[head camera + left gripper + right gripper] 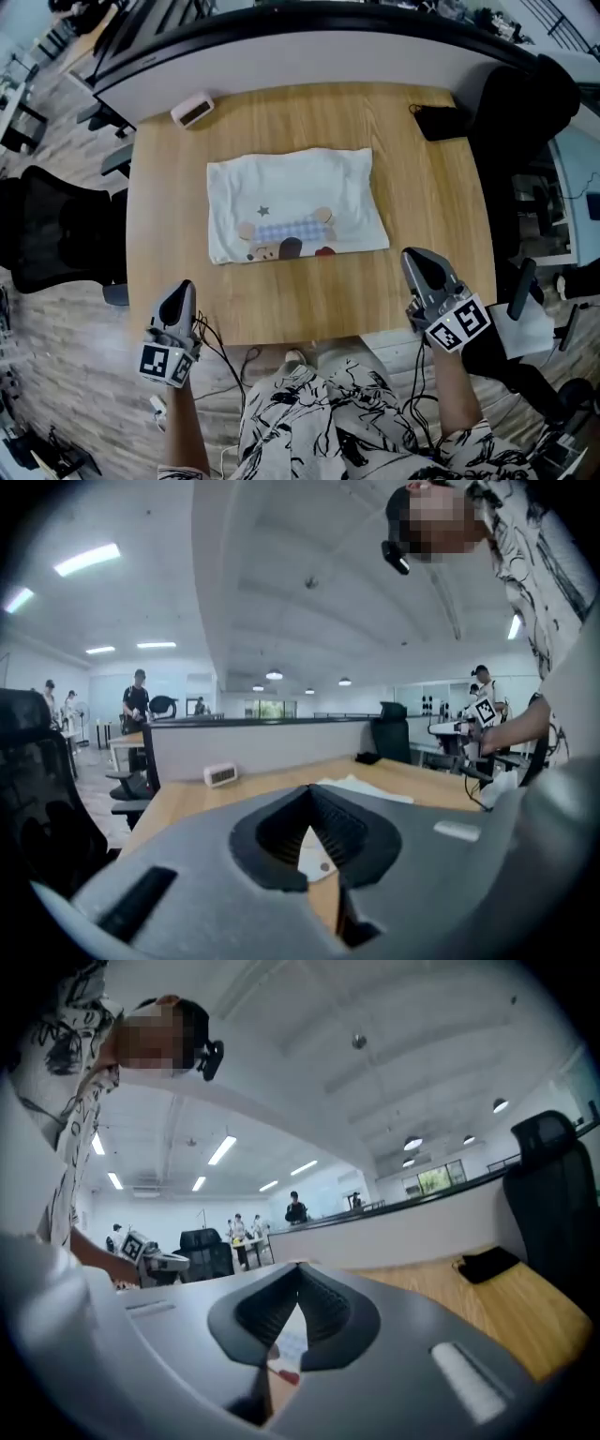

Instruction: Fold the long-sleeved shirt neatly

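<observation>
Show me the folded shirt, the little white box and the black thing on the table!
folded shirt [295, 187]: head view, plain white cloth above the print.
little white box [192, 110]: head view, its middle.
black thing [441, 122]: head view, its middle.

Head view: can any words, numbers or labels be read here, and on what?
No readable words or numbers anywhere.
Left marker cube and right marker cube: black-and-white square patterns, no letters.
Shirt: a star and cartoon figures, no legible text.
Small white device on the table: its face is too small to read.
</observation>
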